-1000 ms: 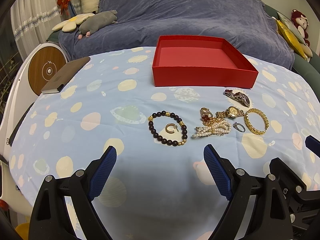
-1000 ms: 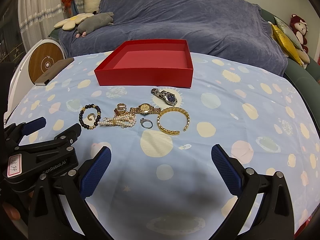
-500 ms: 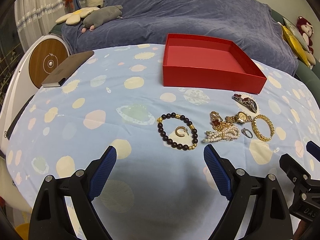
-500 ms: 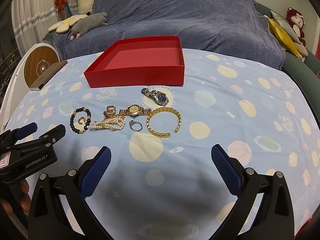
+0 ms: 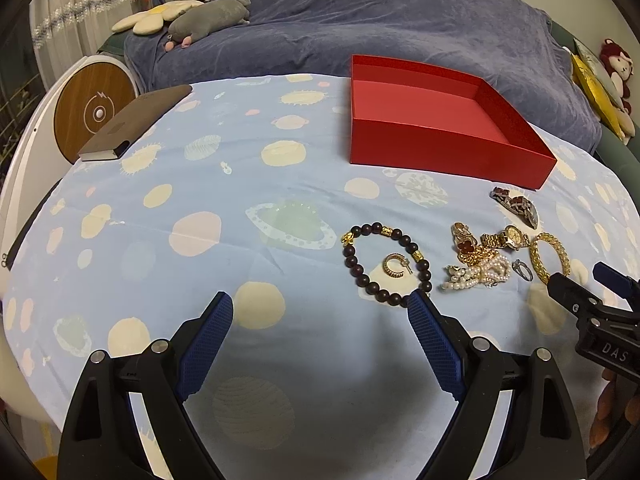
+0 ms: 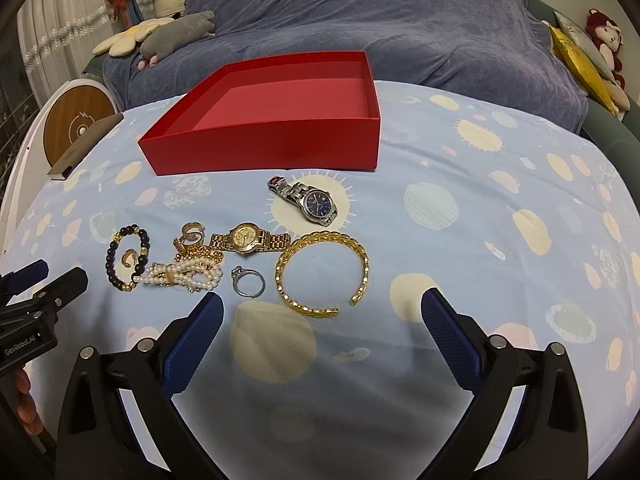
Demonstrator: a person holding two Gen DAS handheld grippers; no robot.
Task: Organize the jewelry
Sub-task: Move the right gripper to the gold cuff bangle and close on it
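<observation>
An empty red box stands at the back of the table. In front of it lie a dark bead bracelet around a gold earring, a pearl bracelet, a gold watch, a silver watch, a silver ring and a gold cuff. My left gripper is open and empty just before the bead bracelet. My right gripper is open and empty just before the cuff and ring.
The table has a blue spotted cloth. A brown notebook lies at its far left edge. A sofa under a blue blanket stands behind, with plush toys. A round white and wood device stands left.
Both grippers moved forward toward the jewelry and apart from each other; the left view swung left. Nothing on the table has moved.
</observation>
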